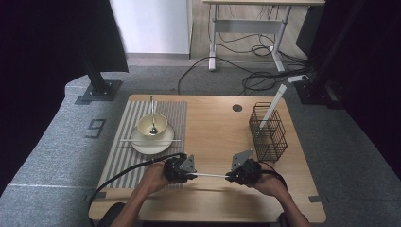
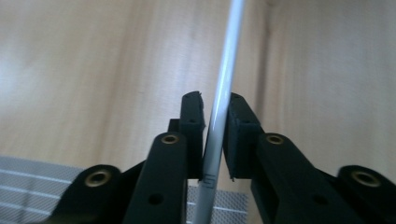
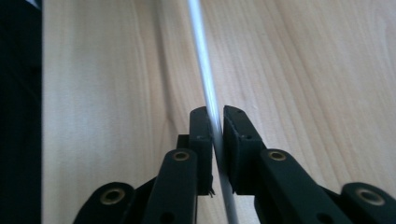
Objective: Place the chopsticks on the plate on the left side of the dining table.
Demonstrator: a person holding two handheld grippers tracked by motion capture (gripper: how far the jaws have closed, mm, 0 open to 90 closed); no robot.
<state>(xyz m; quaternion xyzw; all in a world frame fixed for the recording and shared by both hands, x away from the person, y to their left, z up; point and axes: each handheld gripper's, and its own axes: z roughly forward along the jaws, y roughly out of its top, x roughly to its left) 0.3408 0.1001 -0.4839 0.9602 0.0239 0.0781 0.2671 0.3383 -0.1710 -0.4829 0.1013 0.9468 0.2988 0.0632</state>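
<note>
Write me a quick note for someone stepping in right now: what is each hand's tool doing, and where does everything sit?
Left gripper: shut on one end of the white chopstick.
Right gripper: shut on its other end; it spans between them above the table.
Done: one chopstick lies across the plate, spoon in bowl.
Left, probably: set the held one beside it. A white utensil stands in the wire basket.

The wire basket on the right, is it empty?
No. The wire basket holds one white chopstick, leaning out over its rim.
</note>
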